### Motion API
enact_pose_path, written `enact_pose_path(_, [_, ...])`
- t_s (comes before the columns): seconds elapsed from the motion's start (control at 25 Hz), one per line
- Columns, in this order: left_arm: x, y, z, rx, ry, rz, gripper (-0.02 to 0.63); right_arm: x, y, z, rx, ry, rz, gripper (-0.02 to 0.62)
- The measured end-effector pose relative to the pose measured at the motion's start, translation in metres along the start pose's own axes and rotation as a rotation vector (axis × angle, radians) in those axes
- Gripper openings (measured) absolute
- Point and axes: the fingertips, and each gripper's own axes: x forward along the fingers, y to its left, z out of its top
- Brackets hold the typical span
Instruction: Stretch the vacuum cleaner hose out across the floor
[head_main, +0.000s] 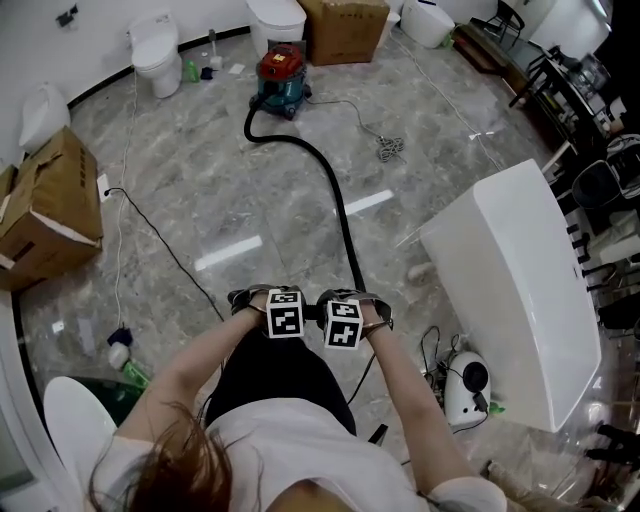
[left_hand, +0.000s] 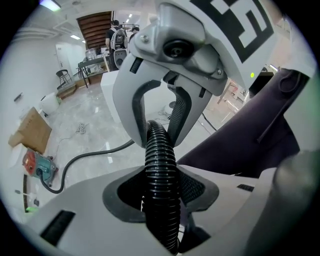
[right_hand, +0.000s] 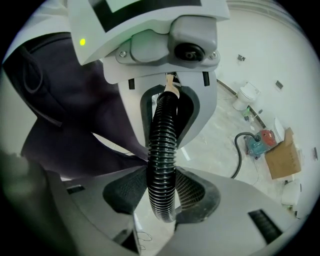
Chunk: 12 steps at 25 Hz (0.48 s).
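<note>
Broad grey marble floor (head_main: 200, 180), glossy, with open room down the middle. At right, a large white tub-like fixture (head_main: 520, 290), its hard near edge close beside the pulling line. At left, an open cardboard box (head_main: 50, 210). Far off by the wall, a second cardboard box (head_main: 345, 28) and a white toilet (head_main: 157, 52), with the red-and-teal vacuum cleaner (head_main: 280, 80) in front of them, well apart from the hands. From it, the black ribbed hose (head_main: 335, 195): looped once at the machine, then lying in a gentle curve down the floor to the tools. Left tool (left_hand: 160, 194) clamped on the hose near its free end, pads pressing both sides of the ribs. Right tool (right_hand: 162, 192) likewise clamped on the hose, just beside the left one, both pointing steeply down.

Judged as mid-stretch: most of the length laid out, with the loop at the machine and one bend left to take up. Best done by drawing straight back, away from the vacuum cleaner, low and level, with both grips kept firm against slipping on the ribs. Ease off at the first tightening of the loop, to avoid rolling or tipping the machine. Keep left of the fixture's corner. Mind the small white appliance (head_main: 465, 382) and its cables near the fixture's lower end, and the thin black cable (head_main: 150, 235) and green bottle (head_main: 132, 374) to the left.
</note>
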Motion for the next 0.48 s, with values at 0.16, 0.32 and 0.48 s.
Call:
enact_pose_path(0.16, [0.004,-0.013,-0.010,0.002,0.019,-0.022,0.173,0.008,0.013,0.006,0.020,-0.023,0.014,0.173])
enact_pose_path(0.32, [0.007,-0.027,-0.016,0.010,0.022,-0.043,0.173,0.013,0.027,0.011,0.039,-0.023,0.024,0.173])
enact_pose_path(0.48, [0.009,-0.049,-0.027,0.039,0.013,-0.054,0.173,0.018,0.049,0.021,0.061,-0.008,0.023,0.173])
